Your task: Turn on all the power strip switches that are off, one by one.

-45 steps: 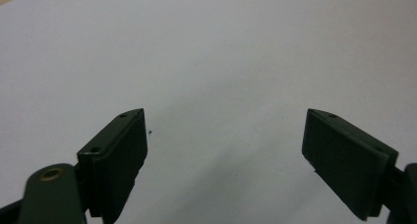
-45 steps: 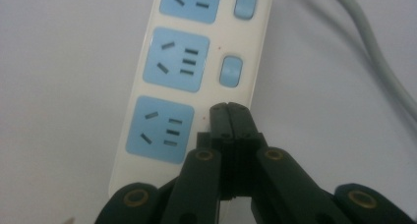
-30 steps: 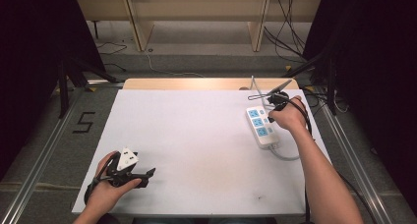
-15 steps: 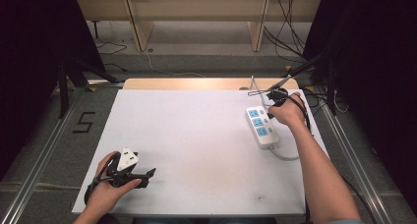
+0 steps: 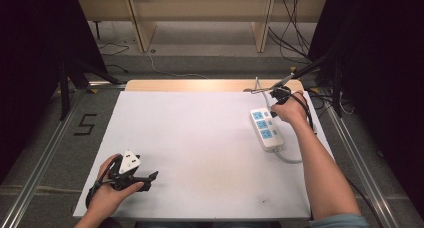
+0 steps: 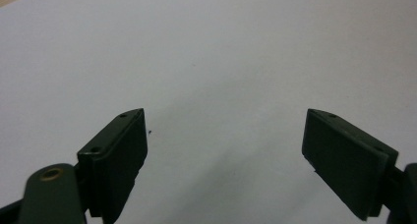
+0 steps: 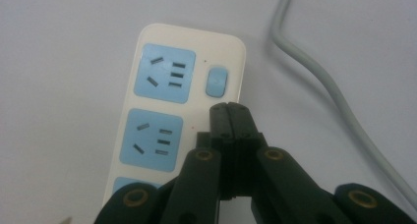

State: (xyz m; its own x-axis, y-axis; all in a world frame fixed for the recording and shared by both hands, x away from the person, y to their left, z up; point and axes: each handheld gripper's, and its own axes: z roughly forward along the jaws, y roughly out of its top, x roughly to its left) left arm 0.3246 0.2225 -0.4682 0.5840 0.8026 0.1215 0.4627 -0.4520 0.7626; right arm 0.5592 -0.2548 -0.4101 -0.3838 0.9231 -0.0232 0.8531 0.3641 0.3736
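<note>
A white power strip (image 5: 266,129) with blue sockets lies at the table's right side, its grey cable (image 5: 287,157) curling off its near end. My right gripper (image 5: 274,107) hangs over the strip's far end, jaws shut with nothing between them. In the right gripper view its tips (image 7: 229,106) sit just below the blue switch button (image 7: 217,82) on the power strip (image 7: 162,118), beside the cable (image 7: 314,71); whether they touch the strip I cannot tell. My left gripper (image 5: 149,178) rests at the front left of the table, open (image 6: 223,145) and holding nothing.
The white table top (image 5: 200,138) has a wooden strip (image 5: 200,85) along its far edge. Metal rails (image 5: 45,158) run along both sides on the floor, with a "5" mark (image 5: 86,124) at the left. Loose cables (image 5: 295,33) lie beyond the table.
My right hand has shifted slightly toward the far end of the power strip. The left hand has stayed put.
</note>
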